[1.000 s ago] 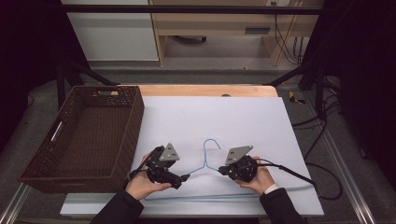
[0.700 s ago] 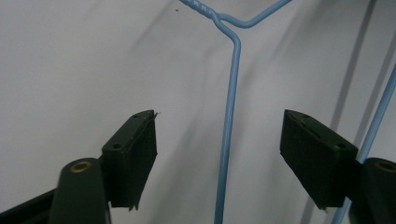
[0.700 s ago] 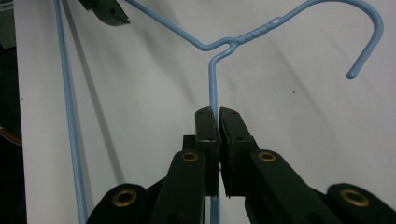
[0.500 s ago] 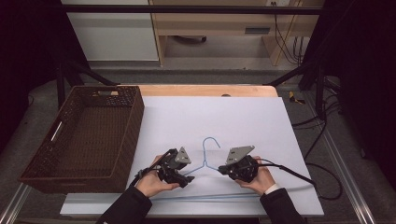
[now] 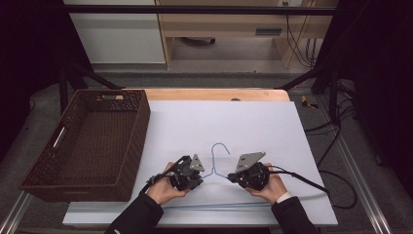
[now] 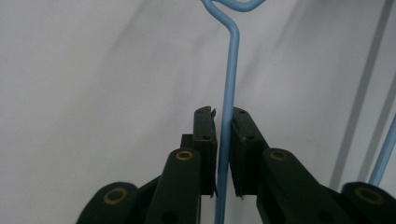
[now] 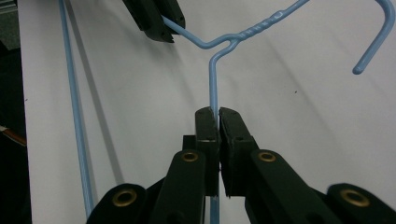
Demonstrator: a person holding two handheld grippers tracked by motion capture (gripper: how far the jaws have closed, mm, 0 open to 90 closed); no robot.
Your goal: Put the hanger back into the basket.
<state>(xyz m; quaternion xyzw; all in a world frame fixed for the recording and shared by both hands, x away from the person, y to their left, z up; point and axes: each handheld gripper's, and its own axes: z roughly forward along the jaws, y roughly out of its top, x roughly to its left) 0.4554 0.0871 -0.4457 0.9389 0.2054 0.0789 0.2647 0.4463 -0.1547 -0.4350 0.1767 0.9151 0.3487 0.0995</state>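
A light blue wire hanger lies flat on the white table sheet, hook pointing away from me. My left gripper sits at the hanger's left shoulder. In the left gripper view its jaws have just been closing and now pinch the blue wire between the pads. My right gripper holds the right shoulder. In the right gripper view its jaws are clamped on the wire, with the left gripper farther off on the other shoulder.
A dark brown wicker basket stands on the left of the table, its inside bare. A black cable trails right from the right gripper. The table's wooden far edge lies behind the white sheet.
My left hand moved right to the hanger's left shoulder and its jaws closed on the wire. The right hand and the hanger stayed put.
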